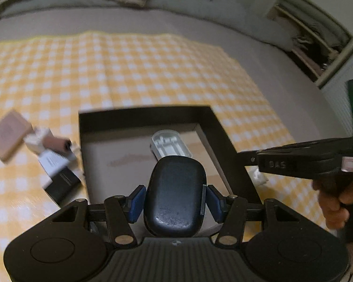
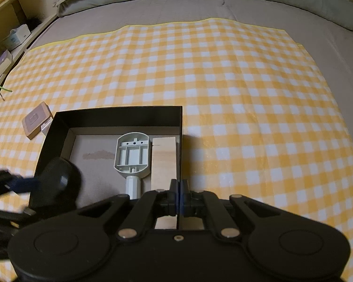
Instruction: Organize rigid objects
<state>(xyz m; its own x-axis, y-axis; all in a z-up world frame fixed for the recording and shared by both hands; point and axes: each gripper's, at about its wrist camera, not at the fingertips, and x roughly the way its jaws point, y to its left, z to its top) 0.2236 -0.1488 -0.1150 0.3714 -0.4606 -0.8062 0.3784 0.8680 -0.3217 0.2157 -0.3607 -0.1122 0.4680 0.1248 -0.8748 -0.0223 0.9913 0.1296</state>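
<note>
left gripper (image 1: 174, 198): jaws clamped on dark case (image 1: 175, 195), above black box (image 1: 143, 117)
right gripper (image 2: 179, 198): jaws together, empty
box holds: grey plastic part (image 2: 132, 154), wooden block (image 2: 164, 162)
left of box: tan square (image 1: 8, 137), white and black items (image 1: 56, 164), on checked cloth (image 2: 223, 82)

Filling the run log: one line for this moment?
left gripper: shut on dark case | right gripper: shut, empty | black box: grey plastic part, wooden block
</note>
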